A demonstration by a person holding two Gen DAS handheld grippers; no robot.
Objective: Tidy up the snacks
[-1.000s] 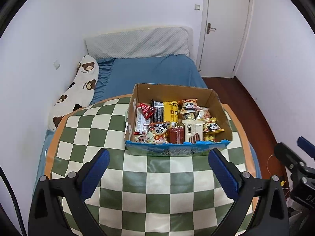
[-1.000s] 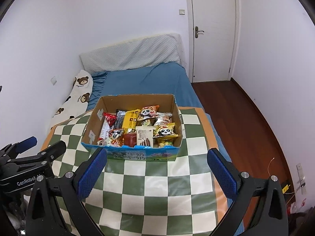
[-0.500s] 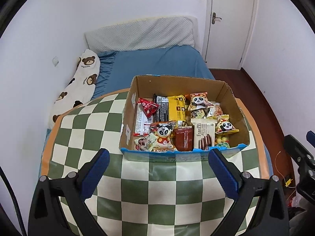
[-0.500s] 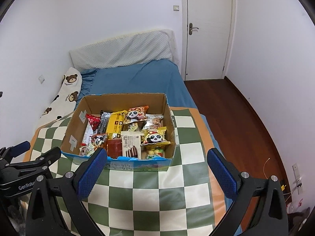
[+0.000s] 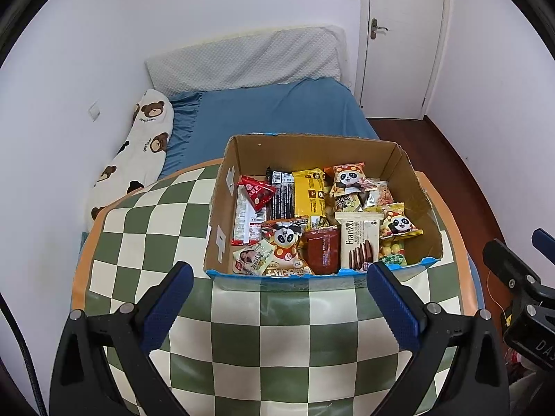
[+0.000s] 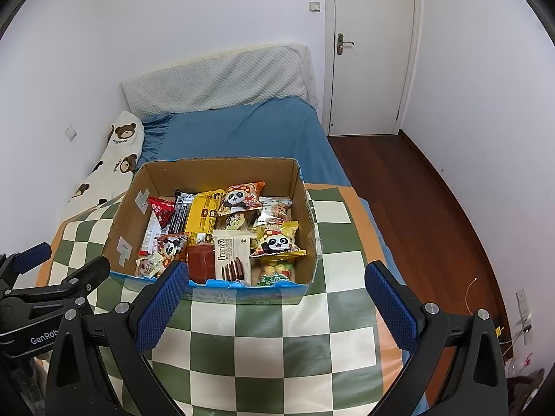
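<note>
- One cardboard box [image 5: 312, 152] packed with snacks sits on a bench [image 5: 277, 339] covered in a green-and-cream checked cloth, toward the bench's far side, near the bed [image 5: 270, 118].
- Inside, a cream Franzzi biscuit pack [image 5: 357, 239] stands against the near wall, a dark red packet [image 5: 322, 249] just to its left and a panda-print bag [image 5: 399, 223] to its right.
- Further back lie a yellow packet [image 5: 310, 190], a black bar [image 5: 282, 194], a red triangular pack [image 5: 256, 192] and a second panda bag [image 5: 347, 176].
- Left gripper [image 5: 277, 306] hovers above the cloth just short of the box's blue-edged near wall, its blue-padded fingers [image 5: 166, 306] spread wide and holding nothing.
- Right gripper [image 6: 274, 306] hangs likewise in front of the box, fingers [image 6: 390, 310] wide apart and empty; its left pad overlaps the box's near edge in the right wrist view, though contact cannot be judged.
- Each gripper shows at the edge of the other's camera view, well apart.
- Behind the bench, the bed carries a blue sheet, a bear-print pillow [image 5: 138, 159] along the wall and a pale quilted headboard [image 5: 242, 59].
- Closed white door [image 6: 371, 48] stands at the right, beside dark wood floor [image 6: 416, 201].
</note>
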